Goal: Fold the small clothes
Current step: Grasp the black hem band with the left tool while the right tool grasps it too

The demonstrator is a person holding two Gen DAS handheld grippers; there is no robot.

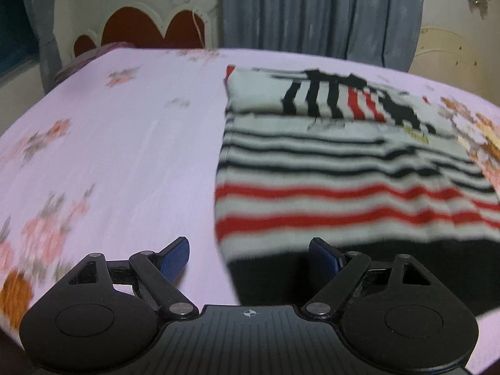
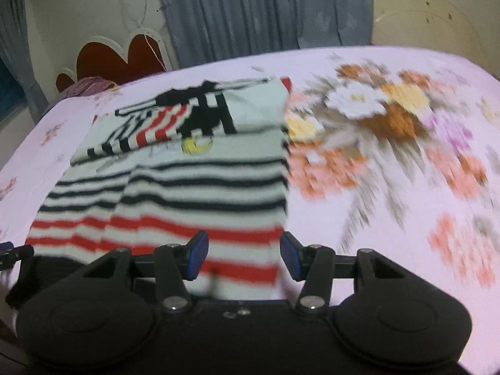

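Both grippers tilt down over the bed sheet [image 1: 125,143]. The left gripper [image 1: 248,257] is wide and empty; the right gripper [image 2: 244,256] gapes around the striped sweater [image 2: 200,187] edge, not pinching.

Open bed sheet [image 1: 125,156] stretches from 7 to 11 o'clock in the left wrist view, flat pink floral fabric with nothing lying on it, leaving free passage for the left gripper [image 1: 248,257], whose jaws stand wide. The striped garment [image 1: 343,181] fills the 12 to 4 o'clock side, lying flat and low. In the right wrist view, bare sheet runs from 1 to 4 o'clock beside the garment's edge; the right gripper [image 2: 243,256], jaws parted, hangs over the garment's near hem. Past the bed's far edge, a red scalloped headboard [image 1: 147,28] at 11 o'clock and grey curtains [image 1: 312,9] at 12 close off the way.
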